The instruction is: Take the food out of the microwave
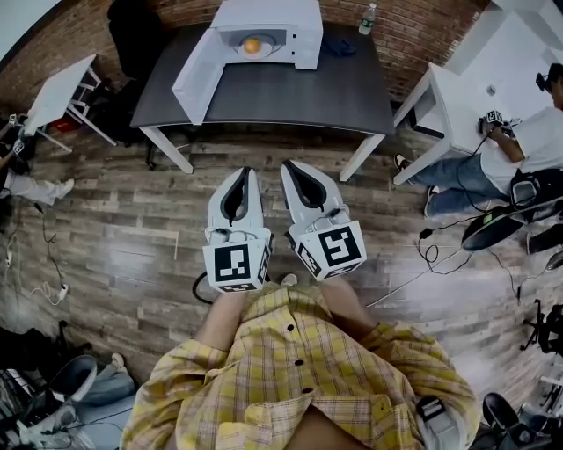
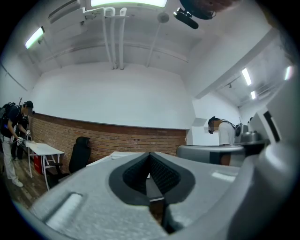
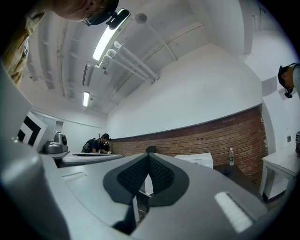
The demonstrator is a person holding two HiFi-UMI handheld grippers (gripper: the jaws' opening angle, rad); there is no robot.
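One white box-shaped microwave (image 1: 273, 31) stands on one dark rectangular bench (image 1: 290, 97), with one round orange food item (image 1: 252, 45) inside, and one clear plastic bottle (image 1: 368, 18) and one dark blue cloth (image 1: 337, 46) beside it. Two grey-and-white claws show, the left claw (image 1: 244, 173) and the right claw (image 1: 290, 167), plus one black chair (image 1: 132, 35). Three people are in sight: one person in a yellow checked shirt (image 1: 299, 378), one person seated at the right (image 1: 528, 141) and one person at the left (image 1: 22, 171).

microwave (image 1: 283, 18): white | food (image 1: 252, 45): orange, it seems | table (image 1: 299, 92): dark grey | shirt (image 1: 290, 378): yellow plaid
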